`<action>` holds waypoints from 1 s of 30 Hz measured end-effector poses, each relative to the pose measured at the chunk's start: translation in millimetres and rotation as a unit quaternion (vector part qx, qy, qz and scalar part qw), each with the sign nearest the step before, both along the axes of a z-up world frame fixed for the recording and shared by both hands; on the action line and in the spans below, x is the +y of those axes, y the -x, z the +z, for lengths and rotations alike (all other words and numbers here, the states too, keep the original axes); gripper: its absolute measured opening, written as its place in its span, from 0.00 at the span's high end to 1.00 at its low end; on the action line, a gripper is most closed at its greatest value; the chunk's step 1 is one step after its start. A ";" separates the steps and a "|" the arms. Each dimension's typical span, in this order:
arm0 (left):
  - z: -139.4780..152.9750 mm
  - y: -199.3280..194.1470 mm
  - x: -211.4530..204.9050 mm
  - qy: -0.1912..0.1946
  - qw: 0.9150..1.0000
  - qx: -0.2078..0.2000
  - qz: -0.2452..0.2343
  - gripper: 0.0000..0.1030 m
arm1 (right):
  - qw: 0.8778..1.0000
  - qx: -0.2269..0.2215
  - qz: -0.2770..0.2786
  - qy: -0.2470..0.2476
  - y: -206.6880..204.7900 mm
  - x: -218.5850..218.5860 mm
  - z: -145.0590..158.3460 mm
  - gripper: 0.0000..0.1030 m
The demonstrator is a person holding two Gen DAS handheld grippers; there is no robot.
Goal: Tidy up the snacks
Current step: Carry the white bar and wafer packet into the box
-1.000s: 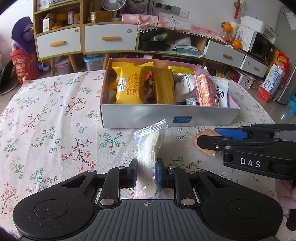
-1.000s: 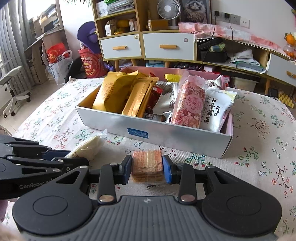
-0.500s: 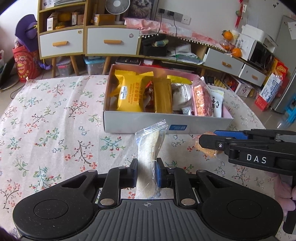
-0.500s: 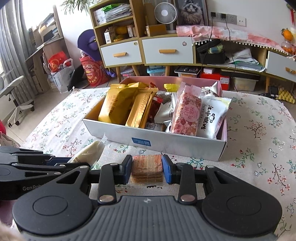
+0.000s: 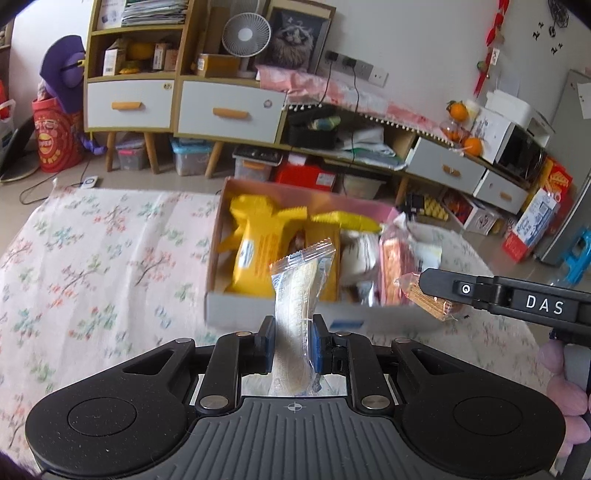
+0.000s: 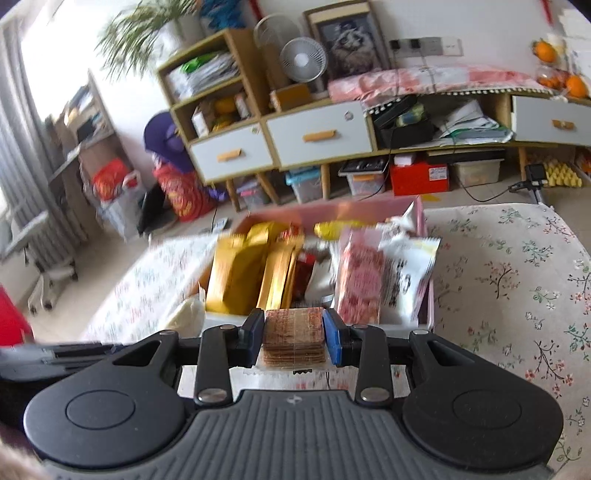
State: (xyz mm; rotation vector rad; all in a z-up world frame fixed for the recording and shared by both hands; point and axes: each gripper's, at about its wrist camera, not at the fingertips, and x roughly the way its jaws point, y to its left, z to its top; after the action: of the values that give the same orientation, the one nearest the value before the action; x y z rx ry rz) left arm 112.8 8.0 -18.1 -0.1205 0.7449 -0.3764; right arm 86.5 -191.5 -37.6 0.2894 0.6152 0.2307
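Observation:
My left gripper (image 5: 293, 345) is shut on a clear-wrapped pale snack bar (image 5: 300, 295), held upright above the floral tablecloth just in front of the snack box (image 5: 273, 317). My right gripper (image 6: 294, 336) is shut on a wrapped stack of brown wafers (image 6: 293, 330), also lifted and close to the box's near wall (image 6: 406, 326). In the left wrist view the right gripper (image 5: 439, 295) comes in from the right with the wafers (image 5: 417, 291) at its tip. The box holds yellow, gold, pink and white packets standing in a row.
The floral tablecloth (image 5: 92, 266) stretches to the left of the box and, in the right wrist view, to its right (image 6: 517, 280). Beyond the table stand wooden cabinets with white drawers (image 5: 225, 110), storage bins and a fan (image 5: 243, 35).
Both grippers have risen off the table with their snacks and moved closer to the box, and both have rolled a little. The grips are unchanged.

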 end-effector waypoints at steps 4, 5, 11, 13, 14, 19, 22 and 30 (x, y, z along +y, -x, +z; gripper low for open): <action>-1.2 -19.2 -9.3 0.007 1.000 -0.006 -0.001 0.84 | 1.000 -0.002 -0.019 -0.023 -11.1 -6.9 1.1 0.69; -2.2 -25.1 -12.5 0.008 1.000 -0.008 -0.001 0.84 | 0.999 0.000 -0.023 -0.030 -15.1 -8.0 0.2 0.69; -9.8 -50.1 -21.7 0.016 1.000 -0.016 0.004 0.84 | 0.999 0.011 -0.030 -0.041 -29.5 -8.4 -6.5 0.69; -10.7 -55.9 -22.4 0.022 0.999 -0.023 0.004 0.84 | 0.999 0.011 -0.031 -0.040 -32.7 -7.2 -7.7 0.69; -11.5 -59.2 -23.0 0.024 0.999 -0.025 0.005 0.84 | 0.999 0.013 -0.031 -0.040 -35.3 -6.3 -8.4 0.69; -14.9 -71.6 -25.6 0.033 0.998 -0.044 0.001 0.84 | 0.999 0.016 -0.032 -0.041 -42.9 -3.6 -12.6 0.69; -16.2 -75.9 -29.4 0.027 0.998 -0.059 -0.001 0.84 | 0.999 0.015 -0.031 -0.040 -44.6 -1.5 -13.0 0.69; -29.9 -80.1 -37.7 0.016 0.997 -0.067 -0.017 0.83 | 0.999 0.014 -0.034 -0.039 -51.4 -1.6 -15.1 0.69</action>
State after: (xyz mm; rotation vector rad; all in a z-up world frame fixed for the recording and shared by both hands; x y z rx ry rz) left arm 192.9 -29.7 -48.0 -0.1116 0.6088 -0.4252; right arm 137.8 -193.0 -52.7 0.3893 0.6245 0.1850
